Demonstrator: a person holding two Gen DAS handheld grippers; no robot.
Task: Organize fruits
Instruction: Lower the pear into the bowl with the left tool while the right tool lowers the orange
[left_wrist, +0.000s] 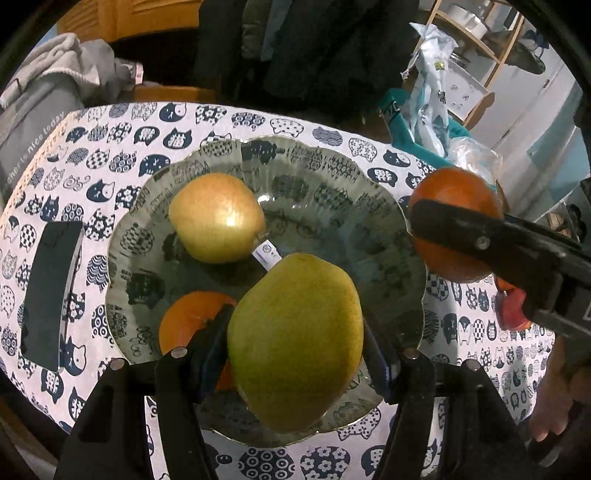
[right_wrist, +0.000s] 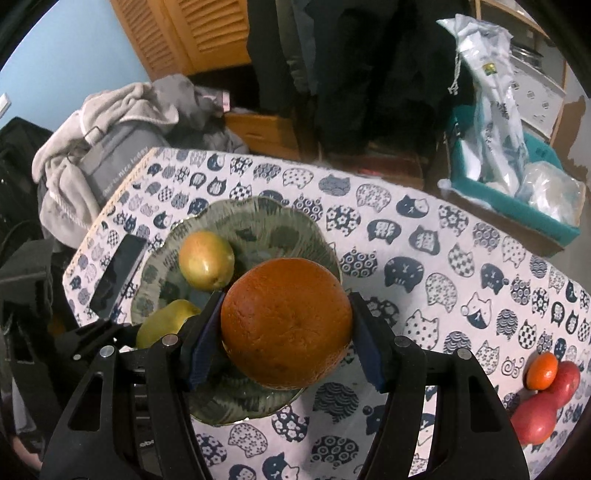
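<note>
Cat-print tablecloth (right_wrist: 424, 236) carries your glass bowl (left_wrist: 295, 162). Your left gripper (left_wrist: 295, 354) clamps a green pear (left_wrist: 295, 343) over its 6 o'clock rim; your right gripper (right_wrist: 288, 328) clamps an orange (right_wrist: 286, 325) at 3 o'clock, both poised for dropping beside the apple (left_wrist: 216, 218).
</note>
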